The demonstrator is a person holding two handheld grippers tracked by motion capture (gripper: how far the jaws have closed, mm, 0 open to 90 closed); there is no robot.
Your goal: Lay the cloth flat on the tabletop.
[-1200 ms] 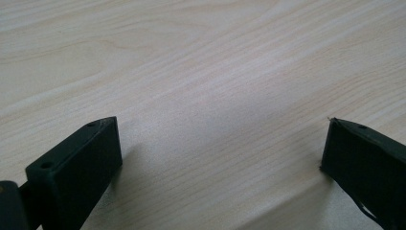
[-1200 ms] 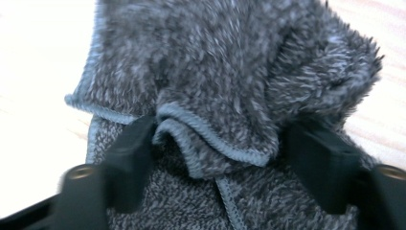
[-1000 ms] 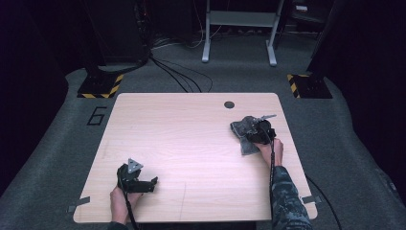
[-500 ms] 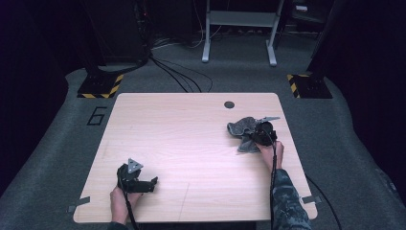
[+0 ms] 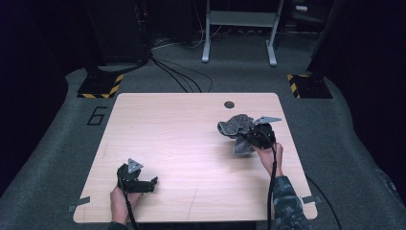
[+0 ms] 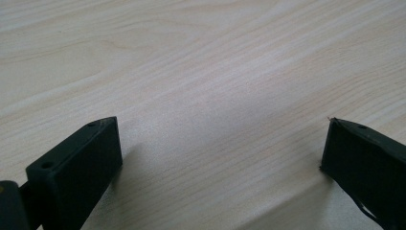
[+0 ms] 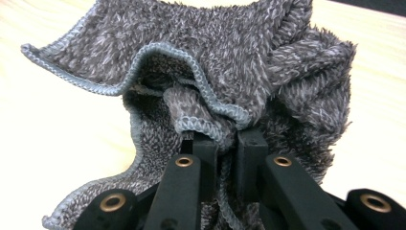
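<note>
Wood-grain table [image 5: 191, 143] carried everything in the high view. Near its front left corner the left gripper [image 5: 152, 183] rested low over the bare wood, held in the person's left hand [image 5: 119, 203]; the left gripper view showed its two black jaws standing wide apart with nothing between them. Toward the right edge, the right gripper [image 7: 224, 141] had just been closing, and its jaws stood pinched tight on a bunched fold of the grey fleecy cloth [image 7: 230, 67]. That cloth [image 5: 237, 127] hung crumpled from the grip, its lower part trailing toward the tabletop beside the person's right hand [image 5: 270, 155].
</note>
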